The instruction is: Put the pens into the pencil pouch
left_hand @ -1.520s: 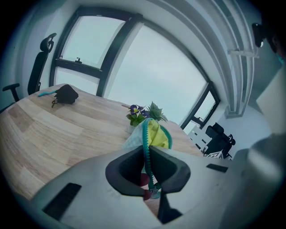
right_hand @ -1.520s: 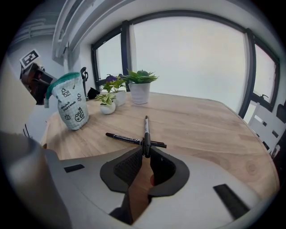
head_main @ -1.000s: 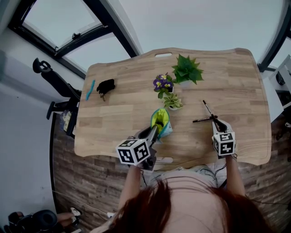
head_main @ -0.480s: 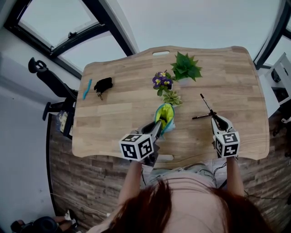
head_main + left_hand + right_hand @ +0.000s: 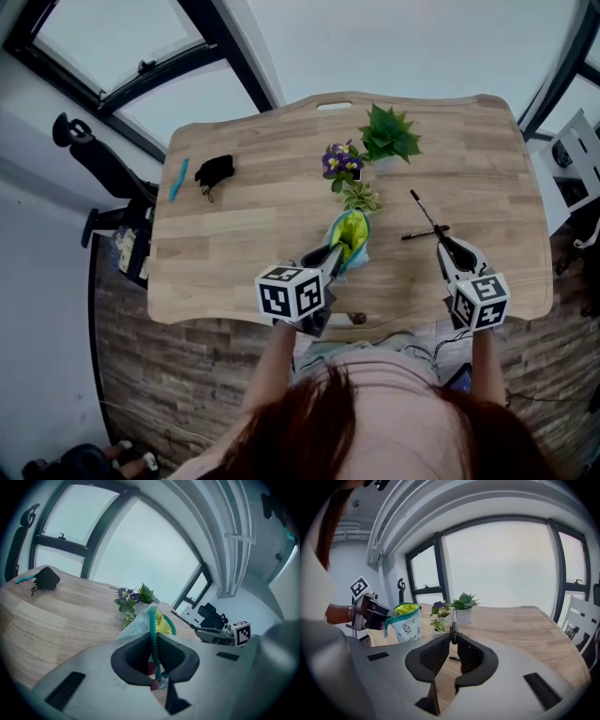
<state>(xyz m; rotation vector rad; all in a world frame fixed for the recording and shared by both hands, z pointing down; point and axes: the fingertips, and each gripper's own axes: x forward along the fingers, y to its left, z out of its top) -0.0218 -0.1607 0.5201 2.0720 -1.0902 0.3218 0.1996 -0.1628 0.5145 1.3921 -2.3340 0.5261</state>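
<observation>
A pale blue pencil pouch with a green zip and yellow-green lining stands open-mouthed near the table's front edge. My left gripper is shut on its zip edge. To the right, my right gripper is shut on a thin black pen that sticks out ahead of its jaws, above the table. In the right gripper view this pen stands upright between the pads, and the pouch is off to the left. A second black pen lies crosswise on the wood under the right gripper.
Three small potted plants stand behind the pouch: purple flowers, a spiky green one and a small variegated one. A black object and a teal pen lie at the table's far left. A white chair stands at the right.
My right gripper has lifted off the table with the black pen in its jaws. The left gripper has kept its hold on the pouch in the same spot.
</observation>
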